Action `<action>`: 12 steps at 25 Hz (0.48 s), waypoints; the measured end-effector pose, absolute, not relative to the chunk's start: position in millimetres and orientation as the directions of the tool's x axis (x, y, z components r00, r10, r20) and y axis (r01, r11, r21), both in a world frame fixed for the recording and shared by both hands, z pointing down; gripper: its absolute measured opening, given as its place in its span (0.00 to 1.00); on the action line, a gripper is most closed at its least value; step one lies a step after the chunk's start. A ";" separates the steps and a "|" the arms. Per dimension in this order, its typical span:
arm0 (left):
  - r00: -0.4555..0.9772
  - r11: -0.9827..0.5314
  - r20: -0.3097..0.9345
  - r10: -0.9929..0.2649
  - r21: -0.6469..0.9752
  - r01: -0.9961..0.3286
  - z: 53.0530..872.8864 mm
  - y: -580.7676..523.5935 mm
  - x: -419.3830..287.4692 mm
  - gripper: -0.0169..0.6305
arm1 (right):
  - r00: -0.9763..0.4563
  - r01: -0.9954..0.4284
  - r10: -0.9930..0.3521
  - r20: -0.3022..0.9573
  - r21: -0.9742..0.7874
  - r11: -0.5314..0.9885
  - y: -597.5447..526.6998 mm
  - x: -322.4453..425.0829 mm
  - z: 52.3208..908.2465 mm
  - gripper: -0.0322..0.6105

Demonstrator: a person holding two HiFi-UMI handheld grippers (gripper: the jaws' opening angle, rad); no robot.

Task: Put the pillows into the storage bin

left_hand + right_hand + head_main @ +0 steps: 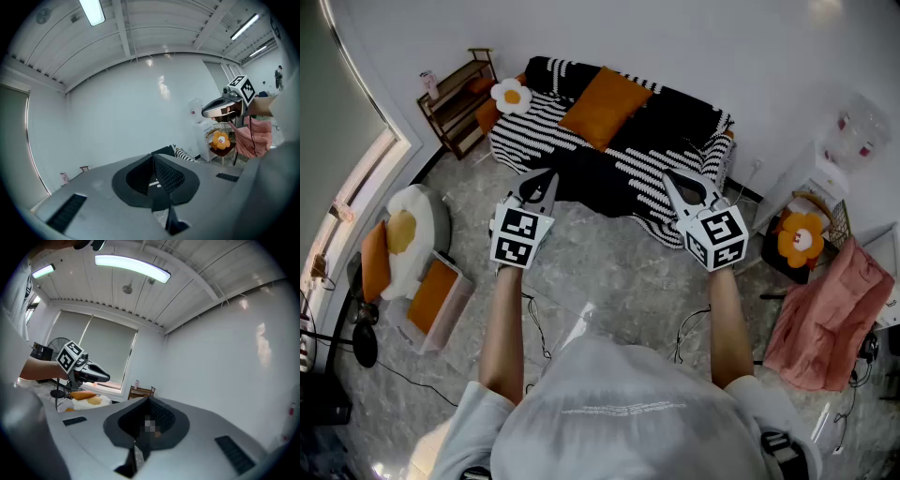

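Observation:
An orange pillow [605, 106] lies on the black-and-white striped sofa [675, 173], with a white flower pillow [511, 95] and another orange pillow [487, 114] at its left end. On the floor at the left stands a grey storage bin [457, 302] holding an orange pillow [431, 293]. Both grippers hover level in front of the sofa, apart from every pillow. My left gripper [546, 176] [152, 157] is shut and holds nothing. My right gripper [669, 179] [148, 400] also has its jaws together and is empty.
A fried-egg pillow [401, 234] and an orange cushion [374, 262] rest on a white seat by the window. A wooden shelf [455, 101] stands left of the sofa. At the right are an orange flower pillow [800, 239], pink cloth [830, 309] and a white cabinet [806, 178]. Cables [536, 328] cross the floor.

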State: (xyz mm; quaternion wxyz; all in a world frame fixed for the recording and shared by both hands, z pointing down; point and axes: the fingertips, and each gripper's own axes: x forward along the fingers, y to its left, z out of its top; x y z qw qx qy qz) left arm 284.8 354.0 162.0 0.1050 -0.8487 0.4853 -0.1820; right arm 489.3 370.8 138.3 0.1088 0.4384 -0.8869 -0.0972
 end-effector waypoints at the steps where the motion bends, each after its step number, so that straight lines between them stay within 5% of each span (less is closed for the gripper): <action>1: 0.464 -0.508 0.207 -0.861 -0.355 -0.785 161.5 355.1 286.6 0.05 | -0.593 -0.755 -0.798 0.108 0.268 0.598 371.7 490.1 138.3 0.05; 12: 0.436 -0.478 0.196 -0.878 -0.344 -0.808 160.3 355.5 283.1 0.06 | -0.558 -0.790 -0.823 0.106 0.236 0.566 370.4 506.9 139.8 0.05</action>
